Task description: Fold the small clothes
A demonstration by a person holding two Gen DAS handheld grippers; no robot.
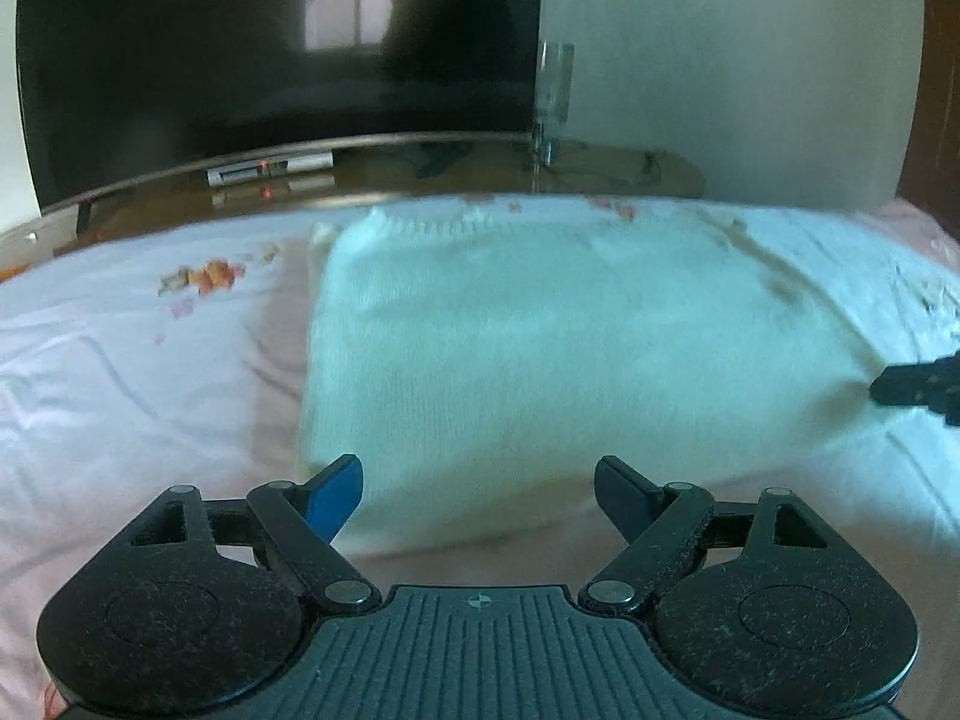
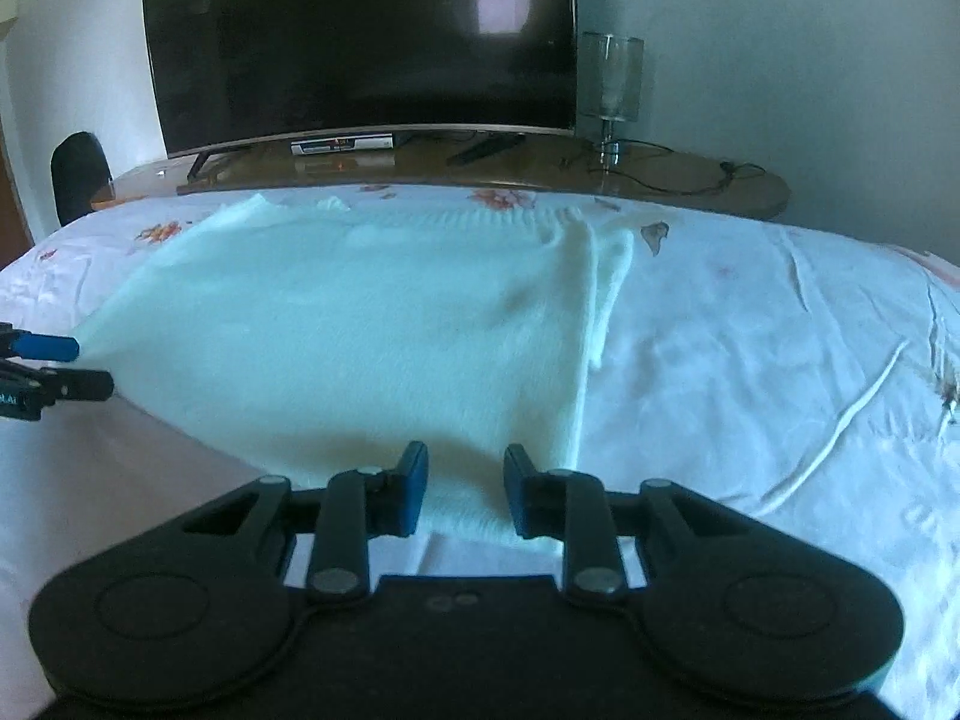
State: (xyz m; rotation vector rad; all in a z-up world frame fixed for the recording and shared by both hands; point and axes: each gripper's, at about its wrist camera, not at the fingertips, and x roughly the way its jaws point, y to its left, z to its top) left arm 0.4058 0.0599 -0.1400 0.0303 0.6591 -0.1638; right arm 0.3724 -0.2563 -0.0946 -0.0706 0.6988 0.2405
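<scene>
Bedroom setting: we work on a floral bedsheet [image 2: 750,330] in front of a dark television [image 2: 360,42]. Our left gripper [image 1: 480,483] stands wide open, empty, at the 7 o'clock corner of the white knit sweater [image 1: 540,330]. Our right gripper [image 2: 465,489] is narrowed, with the hem at the 5 o'clock corner between its pads; whether they pinch it we cannot tell. We judge the knit soft, light and limp; take hold at the hem corners.
</scene>
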